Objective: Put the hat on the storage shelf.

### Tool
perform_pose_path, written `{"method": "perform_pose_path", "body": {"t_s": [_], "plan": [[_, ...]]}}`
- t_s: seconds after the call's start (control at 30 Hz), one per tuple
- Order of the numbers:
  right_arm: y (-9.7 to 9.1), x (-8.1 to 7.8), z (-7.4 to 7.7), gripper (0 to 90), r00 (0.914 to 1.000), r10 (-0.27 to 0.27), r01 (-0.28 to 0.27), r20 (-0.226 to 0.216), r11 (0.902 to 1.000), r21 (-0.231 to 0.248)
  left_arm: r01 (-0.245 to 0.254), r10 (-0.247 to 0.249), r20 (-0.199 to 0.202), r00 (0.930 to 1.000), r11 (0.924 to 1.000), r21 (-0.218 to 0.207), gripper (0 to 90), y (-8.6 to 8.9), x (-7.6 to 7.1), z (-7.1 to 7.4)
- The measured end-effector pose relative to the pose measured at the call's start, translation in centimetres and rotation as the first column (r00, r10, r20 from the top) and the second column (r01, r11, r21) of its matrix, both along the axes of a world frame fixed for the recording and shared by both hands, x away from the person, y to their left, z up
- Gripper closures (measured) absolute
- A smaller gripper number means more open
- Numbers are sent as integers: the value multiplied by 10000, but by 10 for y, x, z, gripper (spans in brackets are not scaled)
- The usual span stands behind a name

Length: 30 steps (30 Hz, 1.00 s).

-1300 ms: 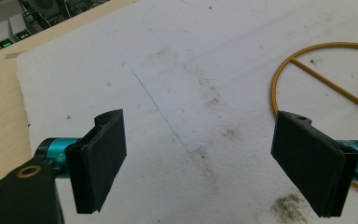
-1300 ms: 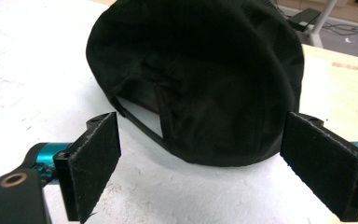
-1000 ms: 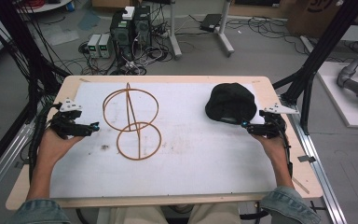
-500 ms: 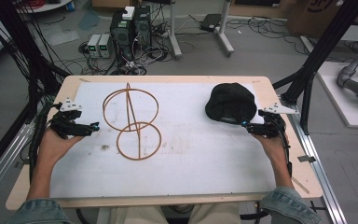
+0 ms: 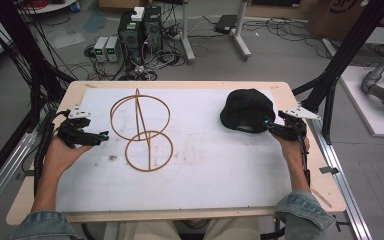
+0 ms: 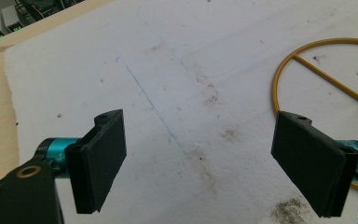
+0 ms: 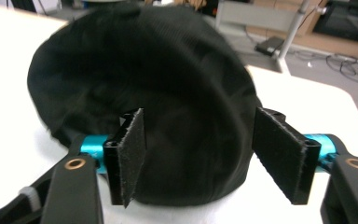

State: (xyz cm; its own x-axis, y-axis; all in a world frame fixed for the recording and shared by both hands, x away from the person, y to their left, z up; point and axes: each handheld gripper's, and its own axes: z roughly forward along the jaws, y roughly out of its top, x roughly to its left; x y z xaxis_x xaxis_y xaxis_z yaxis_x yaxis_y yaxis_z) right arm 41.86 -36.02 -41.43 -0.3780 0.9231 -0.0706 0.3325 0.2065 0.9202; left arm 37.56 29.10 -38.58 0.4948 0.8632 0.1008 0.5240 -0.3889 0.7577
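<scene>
You are holding your right hand-held gripper (image 5: 269, 126) against the black cap (image 5: 246, 110), its jaws just closing; left hand-held gripper (image 5: 99, 137) is hovering left of it.

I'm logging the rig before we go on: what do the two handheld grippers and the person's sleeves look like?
Both the left gripper and the right gripper are black, each with two flat rectangular black pads on turquoise metal barrels. Brass-coloured rivets sit on the black arms. A light grey three-cornered plate tops each gripper, and black cables trail from them. The sleeves are blue denim.
</scene>
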Motion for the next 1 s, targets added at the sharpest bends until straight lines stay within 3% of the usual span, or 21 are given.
{"method": "perform_pose_path", "body": {"t_s": [0.1, 0.27, 0.37, 0.47, 0.83, 1.0], "plan": [[-2, 4, 1, 392, 9995, -9, 4, 312, 9999, 151, 41, -40, -98, 9999, 10000, 57, 183, -2, 2, -2], [4, 17, 2, 405, 10000, -60, 60, 44, 9999, -118, 86, -85, -108, 9999, 9999, 53, 183, -4, 3, -2], [8, 21, 5, 426, 9998, -9, 13, 189, 9999, -169, 72, -71, -135, 9999, 10000, 32, 183, -4, 3, -3], [12, 24, 4, 465, 9995, 28, -11, 300, 9983, -581, 74, -73, -146, 9999, 10000, 40, 183, -4, 3, -3], [15, 33, -4, 590, 9978, -142, 197, 653, 9963, -839, 68, -67, -201, 9998, 10000, 71, 186, -4, 4, -4], [17, 34, -5, 672, 9965, -136, 235, 831, 9926, -1191, 19, -19, -229, 9997, 10000, 29, 185, -4, 4, -4]]}}
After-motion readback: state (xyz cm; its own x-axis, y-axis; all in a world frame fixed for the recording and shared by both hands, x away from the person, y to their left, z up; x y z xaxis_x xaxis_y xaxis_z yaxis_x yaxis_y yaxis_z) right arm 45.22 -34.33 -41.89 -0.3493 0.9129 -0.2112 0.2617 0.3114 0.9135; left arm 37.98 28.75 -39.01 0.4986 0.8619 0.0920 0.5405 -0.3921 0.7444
